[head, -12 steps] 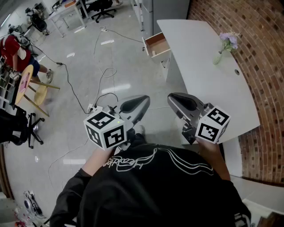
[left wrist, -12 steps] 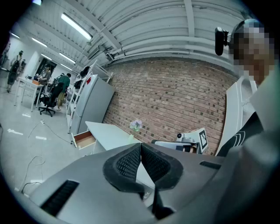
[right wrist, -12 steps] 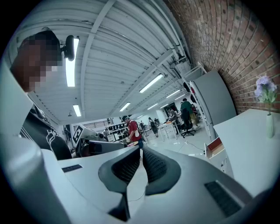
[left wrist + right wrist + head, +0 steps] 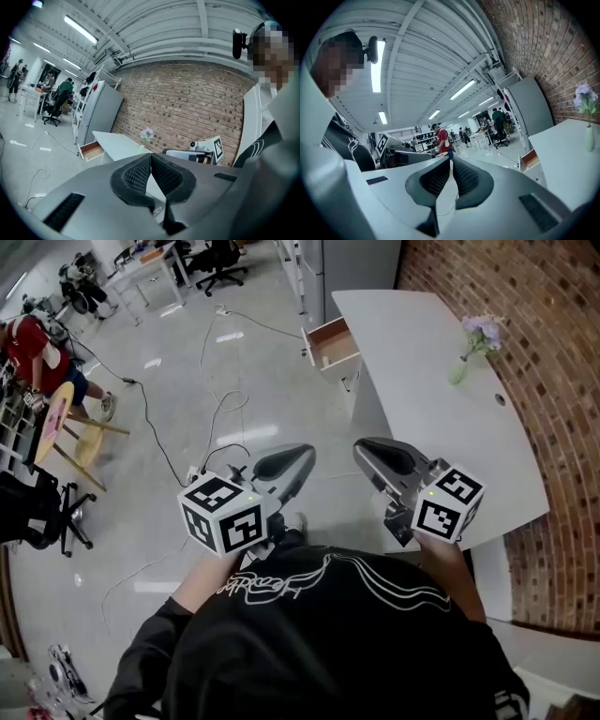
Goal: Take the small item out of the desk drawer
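The white desk (image 4: 441, 399) stands ahead on the right, its wooden drawer (image 4: 331, 343) pulled open towards the floor. The inside of the drawer is too far off to show any small item. My left gripper (image 4: 302, 456) and right gripper (image 4: 366, 451) are held side by side in front of my chest, well short of the desk. Both are shut with nothing between the pads. In the left gripper view its jaws (image 4: 151, 158) meet, with the drawer (image 4: 91, 150) far behind them. The right gripper view shows its own jaws (image 4: 451, 163) closed, the drawer (image 4: 528, 159) at the right.
A vase of purple flowers (image 4: 476, 337) stands on the desk by the brick wall (image 4: 553, 352). Cables (image 4: 220, 409) trail over the grey floor. A round stool (image 4: 66, 418) and a person in red (image 4: 28, 343) are at the far left, with office chairs and tables beyond.
The desk and drawer sit slightly lower in the head view. Both grippers keep the same pose and stay shut.
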